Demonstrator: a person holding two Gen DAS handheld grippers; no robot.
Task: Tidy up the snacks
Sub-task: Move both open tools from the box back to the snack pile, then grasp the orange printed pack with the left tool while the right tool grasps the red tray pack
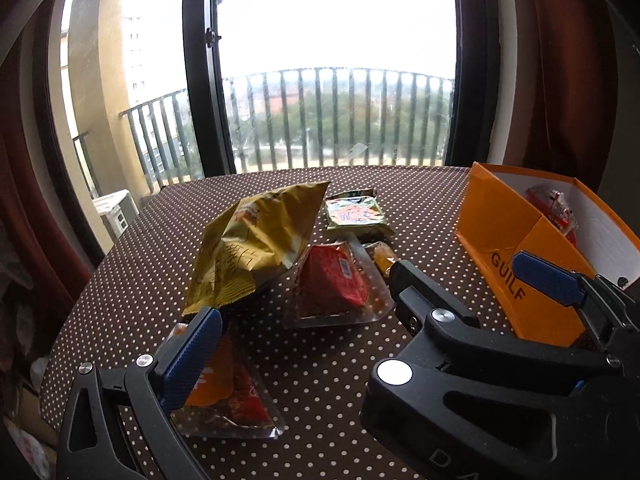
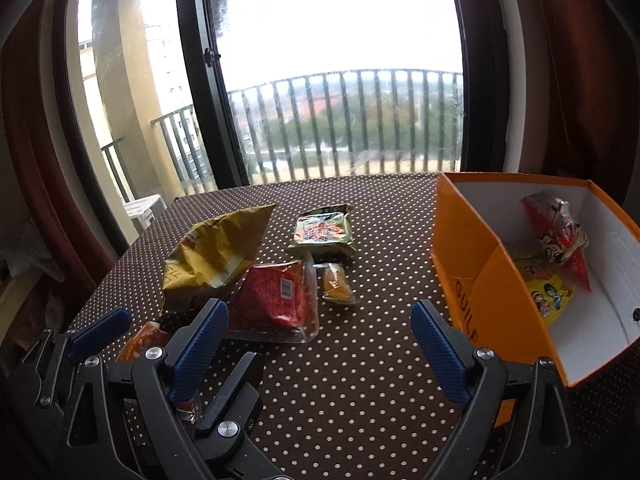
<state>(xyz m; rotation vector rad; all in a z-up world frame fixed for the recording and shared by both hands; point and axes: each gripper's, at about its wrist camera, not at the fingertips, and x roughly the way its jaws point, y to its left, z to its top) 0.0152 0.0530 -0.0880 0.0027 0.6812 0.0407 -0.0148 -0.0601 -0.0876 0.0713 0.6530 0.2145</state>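
Note:
Several snack packs lie on the polka-dot table [image 2: 352,380]: a yellow chip bag [image 1: 256,244] [image 2: 212,256], a red pack in clear wrap [image 1: 334,280] [image 2: 276,296], a green pack [image 1: 354,212] [image 2: 324,232], a small yellow-orange pack [image 1: 382,258] [image 2: 338,286] and an orange-red pack [image 1: 228,392] [image 2: 142,344]. An orange box [image 1: 504,232] [image 2: 472,248] at the right holds a red pack [image 2: 560,224] and a yellow pack [image 2: 544,292]. My left gripper [image 1: 304,320] is open over the orange-red and red packs. My right gripper [image 2: 320,340] is open and empty beside the box.
A large window with a black frame [image 2: 200,80] and a balcony railing [image 2: 360,120] lies beyond the table's far edge. Dark red curtains [image 1: 568,60] hang at both sides. The left gripper's body [image 2: 100,360] shows in the right wrist view at lower left.

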